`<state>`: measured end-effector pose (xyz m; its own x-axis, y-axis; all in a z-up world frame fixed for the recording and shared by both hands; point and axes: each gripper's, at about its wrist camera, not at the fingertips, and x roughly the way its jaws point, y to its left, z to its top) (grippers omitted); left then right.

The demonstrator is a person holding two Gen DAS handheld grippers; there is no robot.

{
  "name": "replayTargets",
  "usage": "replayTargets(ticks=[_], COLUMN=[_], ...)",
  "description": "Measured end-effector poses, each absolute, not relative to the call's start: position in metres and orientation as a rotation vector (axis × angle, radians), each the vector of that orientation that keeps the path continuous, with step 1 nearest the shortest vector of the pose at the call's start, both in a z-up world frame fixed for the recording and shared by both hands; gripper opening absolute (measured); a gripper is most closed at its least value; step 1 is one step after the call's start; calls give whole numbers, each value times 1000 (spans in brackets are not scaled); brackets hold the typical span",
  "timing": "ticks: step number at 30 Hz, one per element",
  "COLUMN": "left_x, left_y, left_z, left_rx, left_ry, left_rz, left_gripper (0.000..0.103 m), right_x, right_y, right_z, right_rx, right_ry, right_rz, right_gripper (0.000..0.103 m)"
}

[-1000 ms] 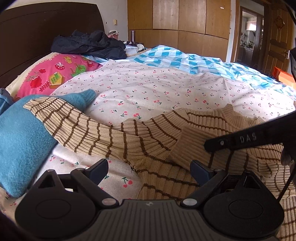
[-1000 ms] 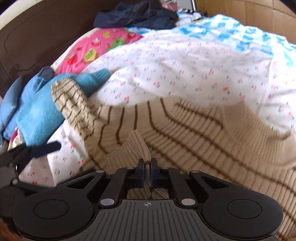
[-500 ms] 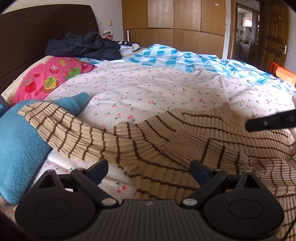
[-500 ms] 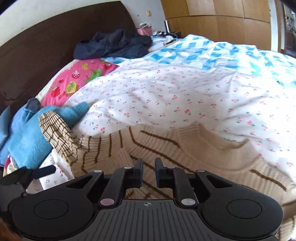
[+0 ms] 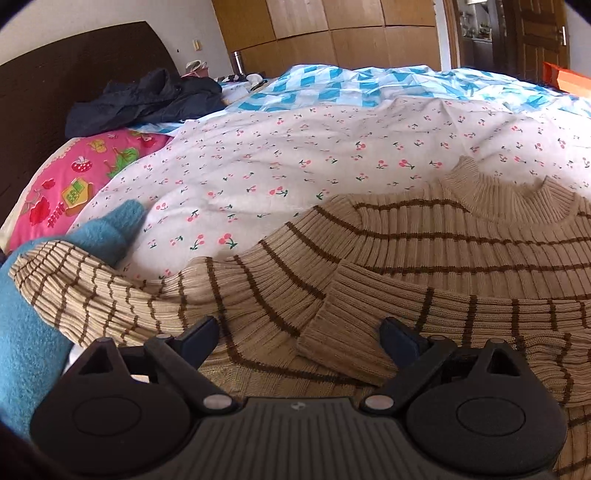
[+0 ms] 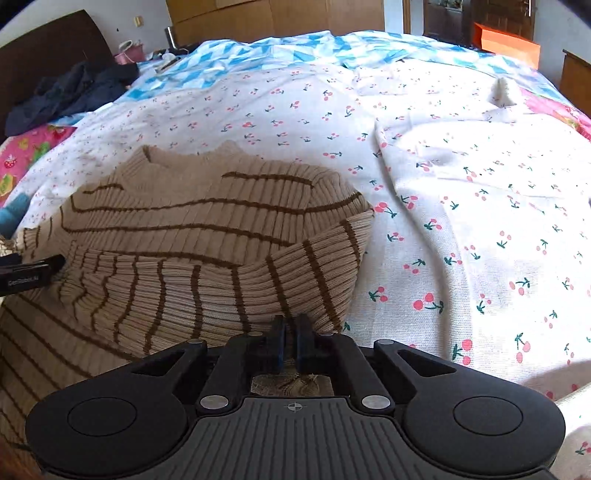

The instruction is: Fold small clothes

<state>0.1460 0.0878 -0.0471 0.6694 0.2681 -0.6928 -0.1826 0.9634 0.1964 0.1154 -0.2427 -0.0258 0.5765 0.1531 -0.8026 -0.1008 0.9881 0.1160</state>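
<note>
On the cherry-print quilt (image 6: 461, 221), your striped ribbed sweater (image 6: 207, 236) is soft, floppy: pinch doubled edges. Right gripper (image 6: 290, 341) pressed together, seemingly nipping knit; left gripper (image 5: 299, 341) spread.

A bedroom in a home is shown. A big bed (image 5: 332, 155) is covered with a cherry sheet (image 6: 461, 229) and a blue checked blanket (image 5: 351, 88). Wooden wardrobes (image 5: 332, 33) and a dark headboard (image 5: 55, 85) are seen behind it.

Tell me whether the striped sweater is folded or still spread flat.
Partly folded. One sleeve of the striped sweater lies across its body, cuff on the chest; the other sleeve stretches out over a blue garment.
</note>
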Motion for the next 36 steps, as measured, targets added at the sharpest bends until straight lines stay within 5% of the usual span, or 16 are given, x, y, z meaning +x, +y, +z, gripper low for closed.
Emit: replayTargets(ticks=[4, 19, 25, 27, 36], left_x=[139, 93, 94, 98, 115], left_y=[92, 195, 297, 322, 344], left_z=[-43, 19, 32, 25, 8], left_rx=[96, -8, -206, -302, -430], left_ry=[808, 693, 663, 681, 633], left_rz=[287, 512, 662, 669, 682], left_gripper=[100, 99, 82, 66, 62], right_x=[107, 82, 81, 81, 80], right_y=[-227, -176, -145, -134, -98], right_z=[-14, 2, 9, 10, 11], right_rx=[18, 49, 40, 32, 1], right_ry=[884, 798, 791, 798, 801], right_rz=[175, 385, 460, 485, 557], right_gripper=[16, 22, 22, 22, 22])
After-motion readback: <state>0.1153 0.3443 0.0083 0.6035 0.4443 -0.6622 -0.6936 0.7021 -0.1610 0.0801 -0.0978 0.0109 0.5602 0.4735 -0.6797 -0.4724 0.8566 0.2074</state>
